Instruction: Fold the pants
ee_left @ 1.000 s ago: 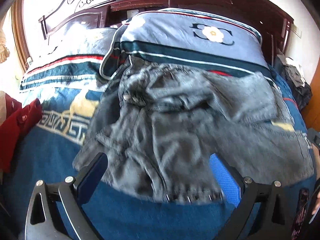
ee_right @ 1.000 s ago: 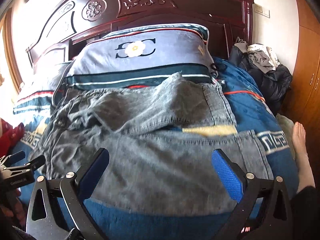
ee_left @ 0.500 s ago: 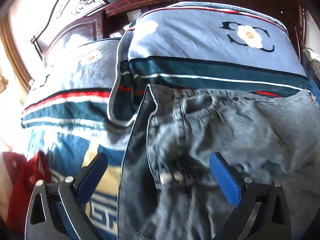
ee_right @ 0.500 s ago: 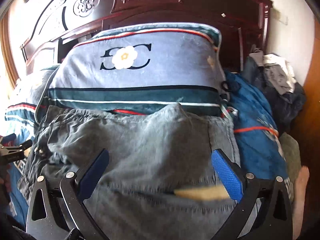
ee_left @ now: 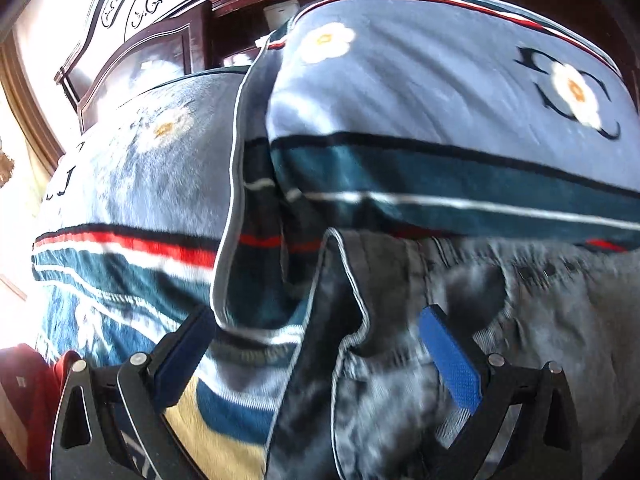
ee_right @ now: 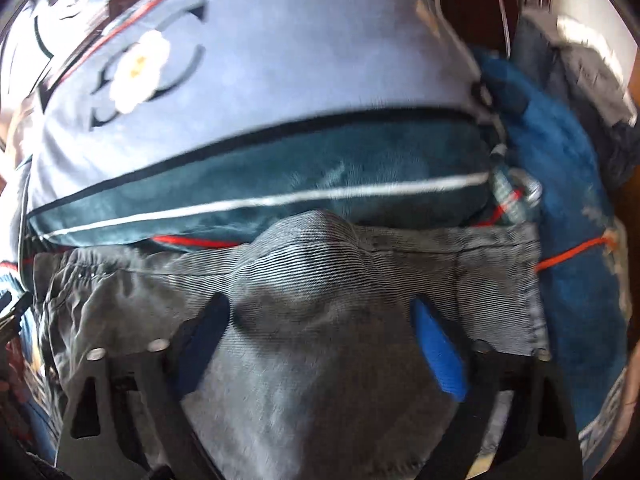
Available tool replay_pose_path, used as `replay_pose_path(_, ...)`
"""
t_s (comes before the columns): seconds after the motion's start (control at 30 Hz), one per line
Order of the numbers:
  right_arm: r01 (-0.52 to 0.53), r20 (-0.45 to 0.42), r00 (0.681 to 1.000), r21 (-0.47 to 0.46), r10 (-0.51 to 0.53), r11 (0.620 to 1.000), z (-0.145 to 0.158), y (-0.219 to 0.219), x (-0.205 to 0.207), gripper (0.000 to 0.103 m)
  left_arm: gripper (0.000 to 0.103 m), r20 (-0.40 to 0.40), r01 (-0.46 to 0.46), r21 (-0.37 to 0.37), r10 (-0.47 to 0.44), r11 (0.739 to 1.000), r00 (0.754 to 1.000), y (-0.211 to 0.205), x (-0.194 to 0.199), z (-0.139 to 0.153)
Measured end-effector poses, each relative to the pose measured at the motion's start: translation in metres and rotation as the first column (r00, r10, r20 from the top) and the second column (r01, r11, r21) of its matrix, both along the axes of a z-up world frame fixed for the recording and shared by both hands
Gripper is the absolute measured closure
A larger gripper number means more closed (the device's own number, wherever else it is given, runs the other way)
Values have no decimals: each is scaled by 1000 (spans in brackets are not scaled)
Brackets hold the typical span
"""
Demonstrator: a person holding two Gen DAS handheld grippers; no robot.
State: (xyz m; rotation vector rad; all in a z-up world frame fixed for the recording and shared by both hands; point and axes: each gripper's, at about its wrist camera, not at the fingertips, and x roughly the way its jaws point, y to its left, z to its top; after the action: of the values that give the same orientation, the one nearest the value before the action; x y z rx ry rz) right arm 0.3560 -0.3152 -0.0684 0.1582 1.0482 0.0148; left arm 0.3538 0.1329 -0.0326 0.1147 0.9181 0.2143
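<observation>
Grey denim pants [ee_right: 360, 280] lie crumpled on a bed, their top edge against a pillow. In the left wrist view the pants [ee_left: 540, 320] fill the lower right, and one upright fold of their edge stands between my fingers. My left gripper [ee_left: 316, 340] is open over that edge. My right gripper [ee_right: 320, 328] is open, low over a raised hump of the denim near its right side. Neither gripper holds cloth.
Two blue-grey pillows [ee_left: 440, 120] with white flowers [ee_right: 140, 68] lean on a dark carved headboard [ee_left: 160, 8]. A blue patterned blanket [ee_right: 568, 240] covers the bed. Red cloth [ee_left: 36, 400] lies at the left, dark clothes [ee_right: 592, 80] at the right.
Both grippers have moved forward and down toward the pillow end of the pants. The pants and pillows now fill the views. Both stay open.
</observation>
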Motion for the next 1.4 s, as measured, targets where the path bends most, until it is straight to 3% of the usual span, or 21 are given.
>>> replay_pose_path(0.03, -1, -26, 1000, 19, 2, 1000, -7, -1, 4, 48, 0, -2, -5, -5, 5, 1000, 1000, 2, 5, -1)
replay_pose_path(0.1, -8, -49, 999, 25, 9, 1000, -16, -2, 7, 74, 0, -4, -16, -9, 16, 1000, 1000, 4, 13, -3)
replay_pose_path(0.2, -20, 29, 999, -17, 20, 1000, -7, -3, 0, 91, 0, -17, -24, -16, 24, 1000, 1000, 6, 21, -10)
replay_pose_path(0.37, 79, 261, 965, -189, -27, 979, 44, -12, -9, 93, 0, -31, -24, 4, 25, 1000, 999, 5, 30, -24)
replay_pose_path(0.47, 53, 218, 976, -165, -16, 985, 44, -19, -1, 93, 0, -35, -21, 7, 21, 1000, 999, 5, 38, -31)
replay_pose_path(0.53, 12, 188, 982, -89, 5, 996, 38, -21, -1, 89, 7, -42, -16, -3, 16, 1000, 999, 6, 45, -36)
replay_pose_path(0.57, 6, 180, 984, -62, 5, 998, 36, -20, -4, 83, 17, -48, -11, -4, 11, 1000, 999, 6, 50, -39)
replay_pose_path(0.6, -4, 173, 985, -38, 11, 999, 33, -17, -6, 62, 26, -59, -6, -3, 6, 1000, 998, 5, 54, -43)
replay_pose_path(0.63, -14, 174, 985, -13, 16, 1000, 32, -13, -9, 33, 30, -69, 0, 1, 0, 1000, 998, 3, 57, -46)
replay_pose_path(0.67, -17, 178, 984, -6, 18, 1000, 31, -7, -11, 22, 41, -70, 14, 5, -14, 1000, 997, -1, 58, -48)
replay_pose_path(0.7, -21, 183, 983, -8, 23, 1000, 30, -3, -12, 20, 57, -65, 32, 13, -32, 999, 997, -5, 57, -47)
replay_pose_path(0.73, -34, 182, 983, -21, 38, 999, 29, 4, -12, 20, 65, -59, 59, 24, -57, 998, 997, -11, 56, -47)
replay_pose_path(0.8, -57, 134, 989, -75, 67, 995, 18, 14, 1, 21, 79, -59, 93, 67, -89, 993, 994, -20, 55, -48)
replay_pose_path(0.83, -62, 83, 994, -117, 72, 991, 9, 20, 7, 31, 81, -50, 111, 68, -107, 992, 993, -21, 53, -47)
replay_pose_path(0.87, -67, 26, 997, -138, 71, 988, -2, 23, 14, 47, 83, -41, 124, 57, -121, 991, 992, -20, 51, -45)
replay_pose_path(0.9, -70, -20, 997, -142, 68, 987, -13, 25, 19, 74, 84, -31, 132, 38, -131, 990, 991, -18, 48, -42)
replay_pose_path(0.93, -65, -45, 997, -175, 58, 982, -21, 28, 21, 83, 84, -20, 137, 25, -137, 990, 990, -16, 43, -38)
replay_pose_path(1.0, -102, -10, 995, -236, 102, 966, -18, 38, 17, 93, 85, 5, 148, 4, -148, 989, 989, -10, 38, -29)
replay_pose_path(1.1, -111, 98, 985, -289, 145, 951, 9, 51, 3, 94, 85, 62, 155, -50, -152, 987, 986, 3, 31, -9)
replay_pose_path(1.2, -66, 226, 965, -284, 134, 956, 49, 52, -4, 94, 85, 116, 157, -105, -145, 982, 983, 9, 25, 11)
replay_pose_path(1.4, -48, 431, 878, -349, 206, 936, 120, 72, -27, 94, 85, 216, 159, -163, -122, 974, 969, 19, 0, 44)
